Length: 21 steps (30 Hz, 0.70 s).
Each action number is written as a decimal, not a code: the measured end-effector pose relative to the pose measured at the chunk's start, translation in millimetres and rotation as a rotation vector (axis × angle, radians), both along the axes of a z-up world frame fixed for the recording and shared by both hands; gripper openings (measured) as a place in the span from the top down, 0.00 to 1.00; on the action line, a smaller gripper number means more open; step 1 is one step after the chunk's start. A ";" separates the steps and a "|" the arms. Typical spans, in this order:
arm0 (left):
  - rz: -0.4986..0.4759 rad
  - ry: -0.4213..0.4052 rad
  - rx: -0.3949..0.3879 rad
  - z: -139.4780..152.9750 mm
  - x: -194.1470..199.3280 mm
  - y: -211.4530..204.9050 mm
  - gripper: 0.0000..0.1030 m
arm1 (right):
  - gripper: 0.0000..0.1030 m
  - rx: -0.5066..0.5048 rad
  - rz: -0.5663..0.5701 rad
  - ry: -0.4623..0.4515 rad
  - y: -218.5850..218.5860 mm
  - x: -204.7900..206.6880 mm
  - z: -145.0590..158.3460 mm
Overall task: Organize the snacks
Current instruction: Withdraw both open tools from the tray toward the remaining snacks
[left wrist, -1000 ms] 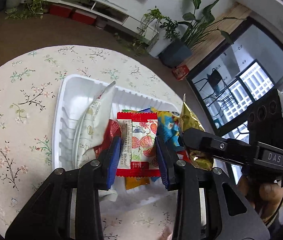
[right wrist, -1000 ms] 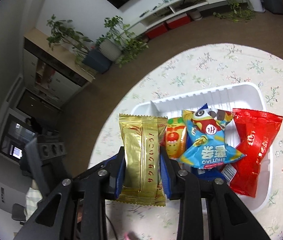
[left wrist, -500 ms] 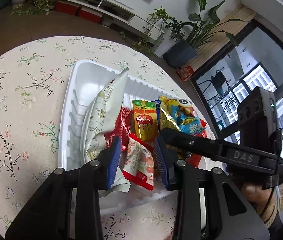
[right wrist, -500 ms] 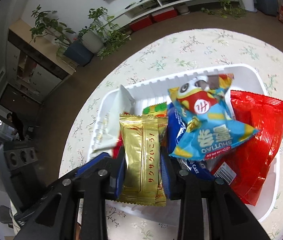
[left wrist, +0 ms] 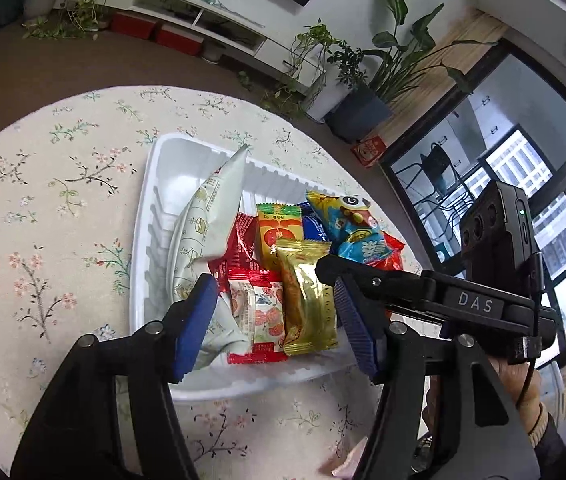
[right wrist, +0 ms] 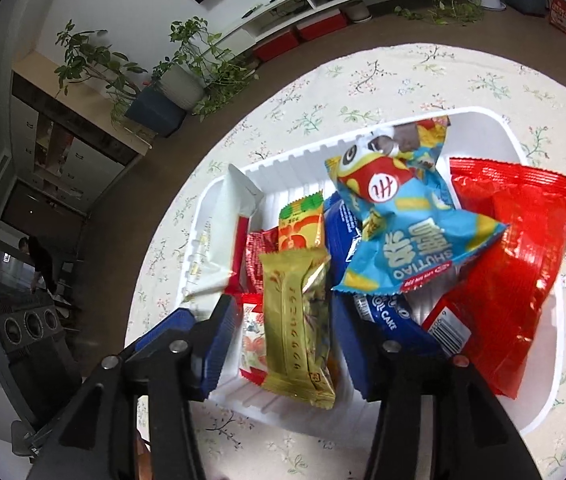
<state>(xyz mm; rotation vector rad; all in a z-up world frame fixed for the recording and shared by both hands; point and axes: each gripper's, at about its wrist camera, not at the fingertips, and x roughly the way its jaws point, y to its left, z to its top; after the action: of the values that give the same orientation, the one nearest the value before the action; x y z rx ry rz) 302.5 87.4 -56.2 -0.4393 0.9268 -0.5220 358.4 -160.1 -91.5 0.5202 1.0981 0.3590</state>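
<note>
Both grippers opening: left gripper over strawberry packet, right gripper around gold packet, tray at 12 o'clock.

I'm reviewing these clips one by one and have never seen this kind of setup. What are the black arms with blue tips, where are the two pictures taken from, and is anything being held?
There is no robot here: a person holds one two-finger gripper in each hand, and a fisheye camera on each looks forward along its fingers. So one picture is from the left gripper, the other from the right gripper. The blue tips are the grip pads.

Both look down at a white tray on a floral tablecloth. In it lie snack packs: a gold packet, a strawberry packet, a blue bag, a red bag and a pale bag.

Nothing is gripped. Both grippers' jaws are opening, and the gold and strawberry packets lie in the tray between the pads, apparently just released.
</note>
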 end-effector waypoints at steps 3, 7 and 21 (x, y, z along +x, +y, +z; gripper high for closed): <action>-0.015 -0.033 0.012 14.7 -13.1 4.1 0.26 | 0.46 0.029 0.023 -0.043 -3.8 -16.2 22.6; -0.113 -0.107 0.015 33.0 -48.6 12.1 0.13 | 0.33 0.055 0.100 -0.156 -14.9 -60.1 61.4; -0.396 -0.431 0.349 36.0 -195.5 -4.4 0.01 | 0.12 -0.013 0.209 -0.272 -82.0 -237.6 79.2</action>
<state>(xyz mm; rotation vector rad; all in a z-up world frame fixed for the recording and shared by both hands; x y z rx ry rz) 107.0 83.1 -20.2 0.1774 0.6649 -0.7619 120.8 -242.1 -12.3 0.3334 0.8913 0.5872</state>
